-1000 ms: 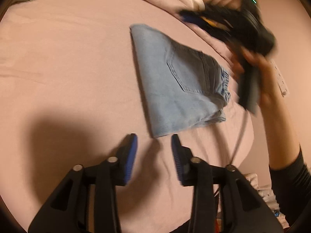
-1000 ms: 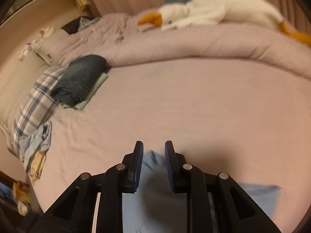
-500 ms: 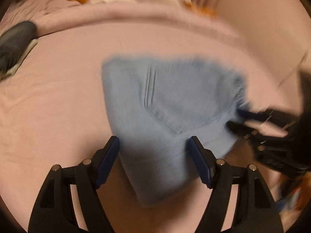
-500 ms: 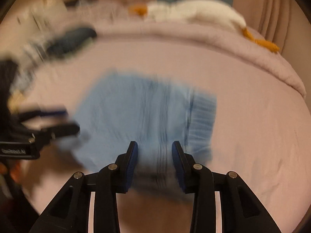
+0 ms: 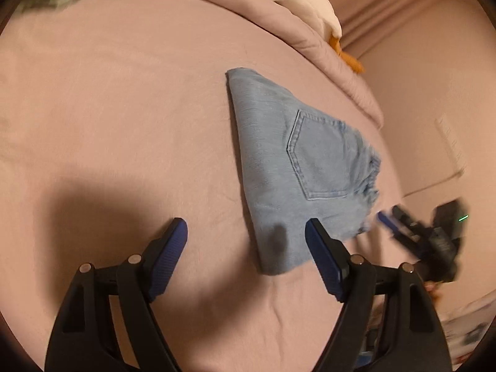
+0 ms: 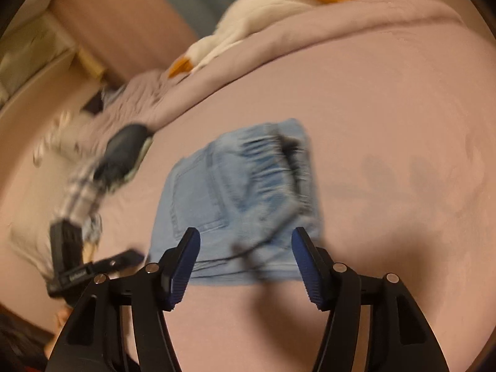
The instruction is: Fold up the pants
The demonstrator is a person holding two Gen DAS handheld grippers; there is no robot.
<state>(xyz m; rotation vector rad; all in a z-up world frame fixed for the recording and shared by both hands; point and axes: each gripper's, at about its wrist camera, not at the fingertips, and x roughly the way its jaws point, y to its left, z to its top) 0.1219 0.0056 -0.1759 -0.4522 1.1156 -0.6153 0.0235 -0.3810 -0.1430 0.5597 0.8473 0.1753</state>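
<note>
My left hand-held gripper (image 5: pixel 246 232) stands wide open at the bottom of the left wrist view, its jaws having just been opening, with nothing pressed between the 2 blue pads; only the near corner of the pants (image 5: pixel 297 167) lies in the gap between them on the bed (image 5: pixel 117 99). The pants are folded into a compact light-blue bundle, back pocket up, at centre-right of that view. My right hand-held gripper (image 6: pixel 245 248) is also open, its jaws having just been opening, and grips nothing; the pants (image 6: pixel 229 198) lie flat just beyond its pads at the centre of the right wrist view, much blurred. In the left wrist view the right hand-held gripper (image 5: pixel 400 220) shows at the right edge, tips beside the waistband end. A white goose toy (image 6: pixel 263 9) lies on the duvet (image 6: pixel 356 21) at the top of the right wrist view, and dark clothes (image 6: pixel 124 152) sit at mid-left.
</note>
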